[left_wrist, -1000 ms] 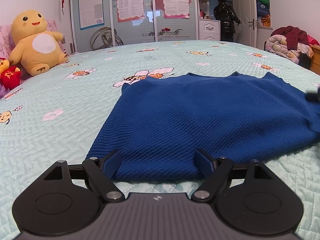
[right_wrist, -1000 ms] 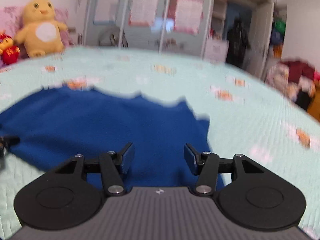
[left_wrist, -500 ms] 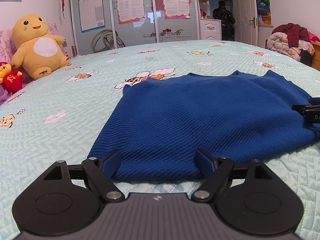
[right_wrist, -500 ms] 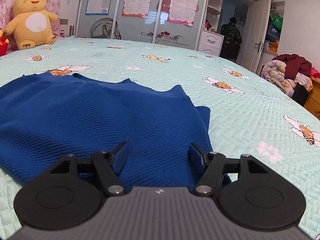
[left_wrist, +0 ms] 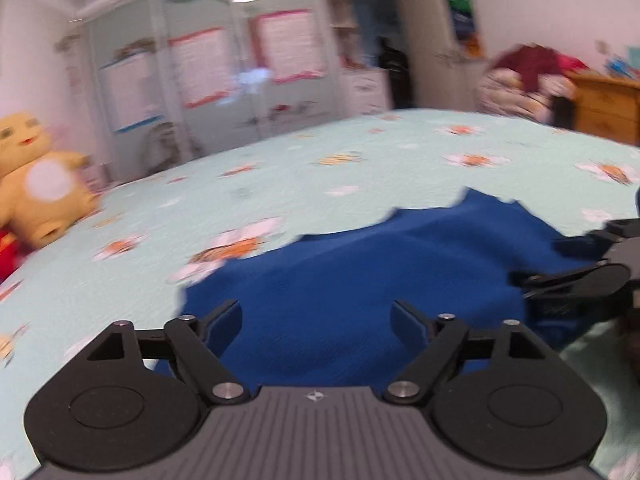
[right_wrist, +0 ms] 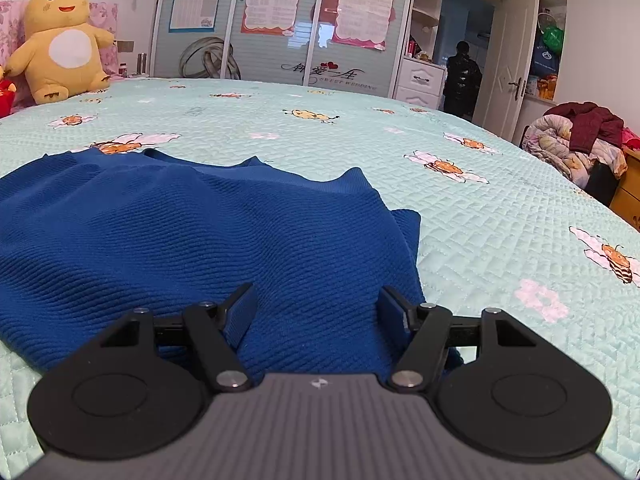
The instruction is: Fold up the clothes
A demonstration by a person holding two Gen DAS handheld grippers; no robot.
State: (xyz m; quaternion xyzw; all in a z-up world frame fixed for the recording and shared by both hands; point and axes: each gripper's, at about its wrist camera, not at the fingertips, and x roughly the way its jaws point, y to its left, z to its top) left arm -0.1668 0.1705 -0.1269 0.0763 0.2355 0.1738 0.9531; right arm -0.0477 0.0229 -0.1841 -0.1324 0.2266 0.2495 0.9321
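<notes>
A dark blue knit sweater [left_wrist: 360,276] lies flat on the pale green quilted bed [left_wrist: 360,152]. It also shows in the right wrist view [right_wrist: 180,240], with its near right corner under my right gripper. My left gripper [left_wrist: 316,316] is open above the sweater's near edge, holding nothing. My right gripper [right_wrist: 316,304] is open above the sweater's near right part, holding nothing. The right gripper also shows at the right edge of the left wrist view [left_wrist: 584,272], low over the cloth. The left wrist view is blurred.
A yellow plush toy [right_wrist: 60,44] sits at the bed's far left. A wardrobe with posters [right_wrist: 280,20] stands behind the bed. A pile of bedding [right_wrist: 576,144] and a wooden dresser [right_wrist: 628,192] are at the right. A person [right_wrist: 460,76] stands in the doorway.
My left gripper has swung and tilted, blurring its view, and now sits farther over the sweater. My right gripper has shifted slightly forward and stays open over the cloth.
</notes>
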